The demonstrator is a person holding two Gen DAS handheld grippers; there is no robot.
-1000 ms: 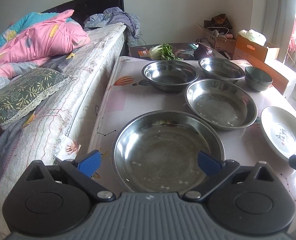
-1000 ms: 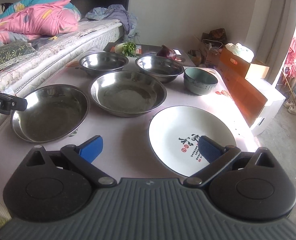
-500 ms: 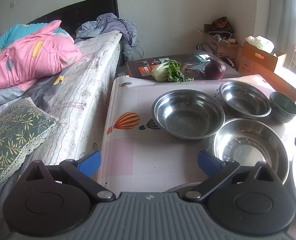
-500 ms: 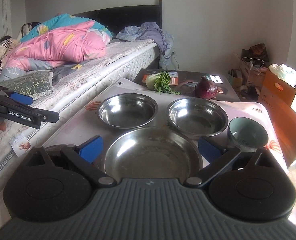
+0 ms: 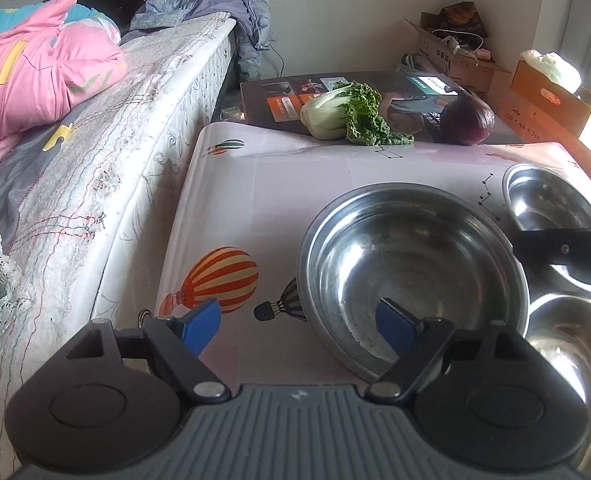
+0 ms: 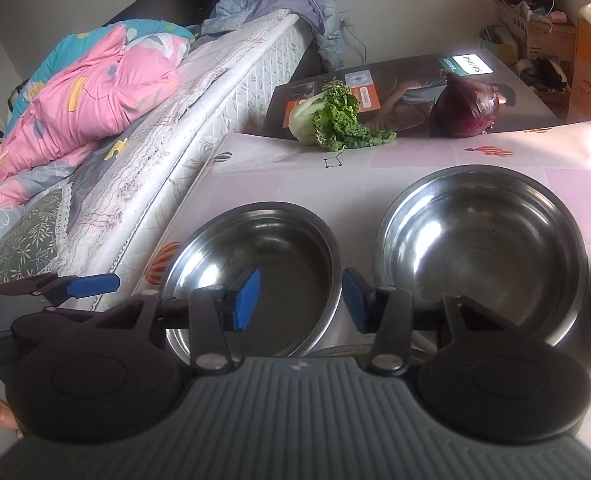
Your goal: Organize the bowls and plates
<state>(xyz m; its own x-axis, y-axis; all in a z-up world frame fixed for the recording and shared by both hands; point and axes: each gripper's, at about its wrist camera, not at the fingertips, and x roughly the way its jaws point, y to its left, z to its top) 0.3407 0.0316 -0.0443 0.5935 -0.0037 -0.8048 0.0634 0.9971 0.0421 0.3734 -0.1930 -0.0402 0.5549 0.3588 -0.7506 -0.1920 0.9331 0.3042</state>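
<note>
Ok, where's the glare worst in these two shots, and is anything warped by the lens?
Left wrist view: sunlight blows out the right edge past the orange cardboard box, and the mattress edge bows from the fisheye. Right wrist view: bright reflections inside the steel bowl, glare on the Philips box.

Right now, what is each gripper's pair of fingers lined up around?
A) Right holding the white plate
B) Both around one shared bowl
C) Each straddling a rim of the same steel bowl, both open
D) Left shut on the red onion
C: the left gripper straddles the near-left rim of the steel bowl, the right gripper its right rim; both open.
</note>
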